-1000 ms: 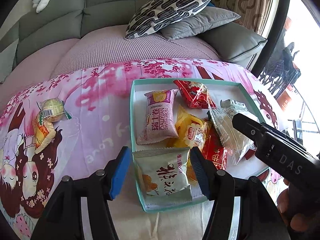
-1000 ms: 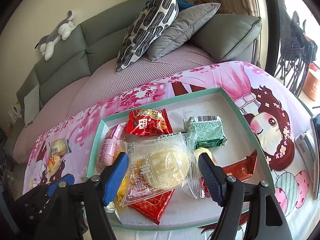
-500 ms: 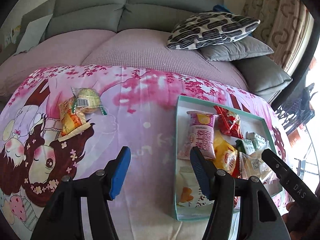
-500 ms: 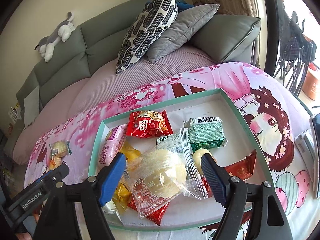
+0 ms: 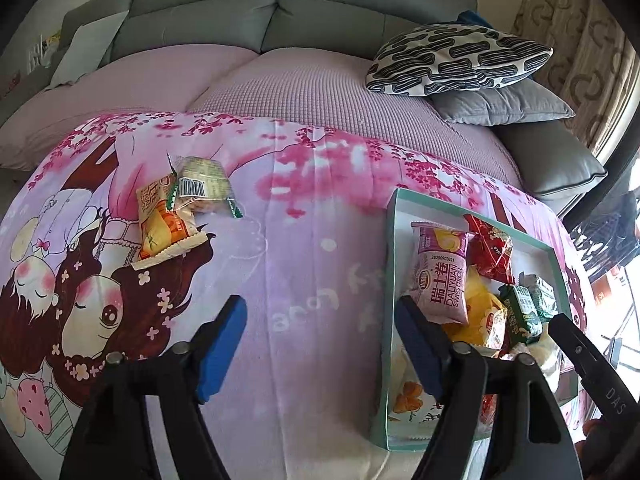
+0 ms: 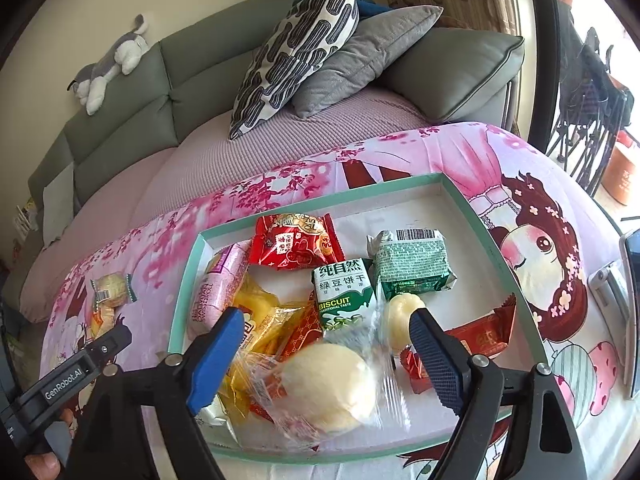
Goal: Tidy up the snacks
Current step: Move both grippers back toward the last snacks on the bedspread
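Note:
My left gripper (image 5: 320,312) hangs over the pink cloth just left of the teal-rimmed tray (image 5: 390,280); its jaws are opening with nothing between them. An orange packet (image 5: 166,224) and a clear-wrapped biscuit (image 5: 202,190) lie on the cloth at the far left. My right gripper (image 6: 326,322) is over the tray (image 6: 320,200), jaws opening. A clear-wrapped bun (image 6: 328,384) lies loose between them on the pile, and the pads do not press it. The pile includes a pink roll pack (image 6: 218,288), a red pack (image 6: 296,240) and green biscuit packs (image 6: 346,292).
A grey sofa (image 5: 280,20) with a pink cover runs behind the cloth. Patterned and grey cushions (image 6: 304,48) lean at its right end, and a plush toy (image 6: 108,68) lies on its back. A phone (image 6: 632,312) stands at the right edge.
My left gripper swung left from over the tray to the bare cloth, and its jaws widened. The right jaws spread, and the clear-wrapped bun slid down onto the pile in the tray.

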Motion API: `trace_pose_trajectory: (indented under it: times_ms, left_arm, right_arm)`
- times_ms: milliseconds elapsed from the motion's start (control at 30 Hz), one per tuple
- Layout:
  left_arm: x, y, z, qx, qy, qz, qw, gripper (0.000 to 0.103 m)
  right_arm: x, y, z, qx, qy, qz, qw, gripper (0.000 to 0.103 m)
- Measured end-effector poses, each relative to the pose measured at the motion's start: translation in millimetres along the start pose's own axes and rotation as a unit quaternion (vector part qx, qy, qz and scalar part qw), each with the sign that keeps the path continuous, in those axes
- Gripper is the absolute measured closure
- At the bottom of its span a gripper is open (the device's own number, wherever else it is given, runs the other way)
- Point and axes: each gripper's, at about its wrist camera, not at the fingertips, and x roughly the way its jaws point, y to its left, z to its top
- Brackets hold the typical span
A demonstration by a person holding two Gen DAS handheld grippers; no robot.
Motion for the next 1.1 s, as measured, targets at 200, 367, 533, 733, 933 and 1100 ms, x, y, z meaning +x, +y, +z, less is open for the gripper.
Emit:
trace_pose_trajectory:
  times_ms: [200,367,533,733,933,1100]
  left_arm:
    - [0.1,0.0,0.3,0.003,-0.004,0.007,1.0000,0.017]
    - [0.9,1.3,0.0,0.004,-0.020,0.025,0.9995,0.009]
    - [-0.8,2.5,0.4,0.003,-0.030,0.032,0.9990,0.001]
    - [0.5,2.5,0.3,0.005,-0.027,0.034,0.9990,0.001]
    - [-7.6,10.6,5.1,-0.006,-0.041,0.047,0.9980,0.001]
    - [-14.1,27.9,10.1,-0.020,-0.050,0.069,0.9962,0.001]
  right_arm:
    - [1.8,0.1,-0.3,-0.004,0.000,-0.004,1.000,0.003]
    - [1.6,-0.4,-0.4,-0.005,-0.007,-0.008,1.000,0.000]
    - [-0.7,-1.4,0.3,-0.002,-0.017,-0.008,1.000,0.000]
    - [-4.5,3.4,1.1,-0.012,-0.032,-0.005,0.999,0.000]
    - [-8.4,18.1,0.6,-0.030,-0.043,0.020,0.998,0.000]
    - [-9.2,33.3,-1.2,-0.046,-0.041,0.034,0.998,0.000]
